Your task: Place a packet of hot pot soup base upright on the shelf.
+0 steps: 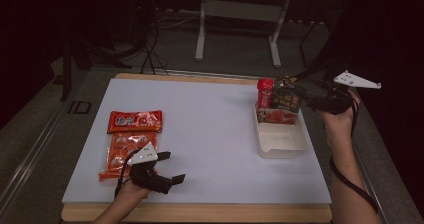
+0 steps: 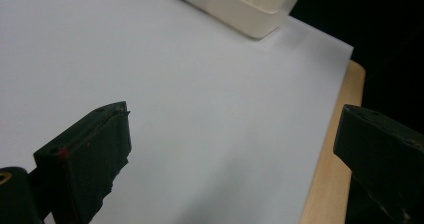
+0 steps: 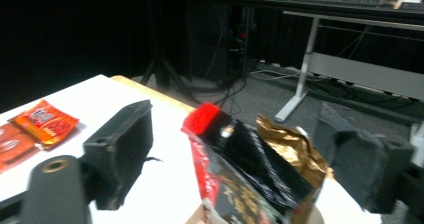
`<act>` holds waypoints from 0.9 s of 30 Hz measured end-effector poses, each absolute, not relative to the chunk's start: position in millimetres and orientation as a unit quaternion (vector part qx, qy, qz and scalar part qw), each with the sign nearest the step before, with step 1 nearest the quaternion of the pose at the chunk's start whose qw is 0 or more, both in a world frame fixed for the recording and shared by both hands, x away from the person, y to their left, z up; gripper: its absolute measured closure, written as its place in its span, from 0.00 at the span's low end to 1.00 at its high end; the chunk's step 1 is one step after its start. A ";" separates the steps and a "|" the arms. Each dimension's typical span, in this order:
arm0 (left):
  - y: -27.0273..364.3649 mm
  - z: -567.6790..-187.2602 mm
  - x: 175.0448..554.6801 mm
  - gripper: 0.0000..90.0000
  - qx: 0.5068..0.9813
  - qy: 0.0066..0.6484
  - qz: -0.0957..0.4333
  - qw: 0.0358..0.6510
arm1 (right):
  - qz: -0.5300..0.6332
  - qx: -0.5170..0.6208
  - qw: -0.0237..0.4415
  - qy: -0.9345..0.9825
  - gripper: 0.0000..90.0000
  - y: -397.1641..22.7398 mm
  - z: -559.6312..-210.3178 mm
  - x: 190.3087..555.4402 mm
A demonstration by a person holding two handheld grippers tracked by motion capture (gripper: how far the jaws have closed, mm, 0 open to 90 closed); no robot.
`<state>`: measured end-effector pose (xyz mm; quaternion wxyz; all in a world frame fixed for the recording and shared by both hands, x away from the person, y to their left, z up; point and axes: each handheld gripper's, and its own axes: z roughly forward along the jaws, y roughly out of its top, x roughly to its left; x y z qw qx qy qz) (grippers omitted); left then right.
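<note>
Left tongs (image 1: 171, 167) wide open over table (image 1: 210, 134), right tongs (image 1: 295, 96) spread around black packet (image 1: 286, 99)

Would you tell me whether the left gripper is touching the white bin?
Apart. In the high view, the left gripper sits near the table's front left, open, with a wide stretch of bare white mat between it and the white bin on the right.

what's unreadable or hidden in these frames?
- Print on the black-and-gold packet: blurred and cut by the bottom edge, right gripper view.
- White bin contents: packets standing in it hide its far end, high view.
- Lower red packet: near end covered by the left gripper.
- Right gripper jaws: too dark to judge grip.
</note>
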<state>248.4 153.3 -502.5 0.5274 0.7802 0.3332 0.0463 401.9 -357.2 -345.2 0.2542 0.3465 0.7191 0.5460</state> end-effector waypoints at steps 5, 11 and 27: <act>155.5 -499.8 248.0 0.02 0.781 0.329 0.040 0.529 | 0.562 0.335 0.244 0.716 0.12 -347.4 -338.1 394.7; 154.9 -498.3 245.5 0.02 0.787 0.320 0.045 0.525 | 0.570 0.310 0.223 0.727 0.15 -328.9 -339.8 381.2; 156.6 -490.1 241.1 0.03 0.797 0.308 0.053 0.518 | 0.573 0.289 0.176 0.747 0.16 -288.8 -380.4 333.4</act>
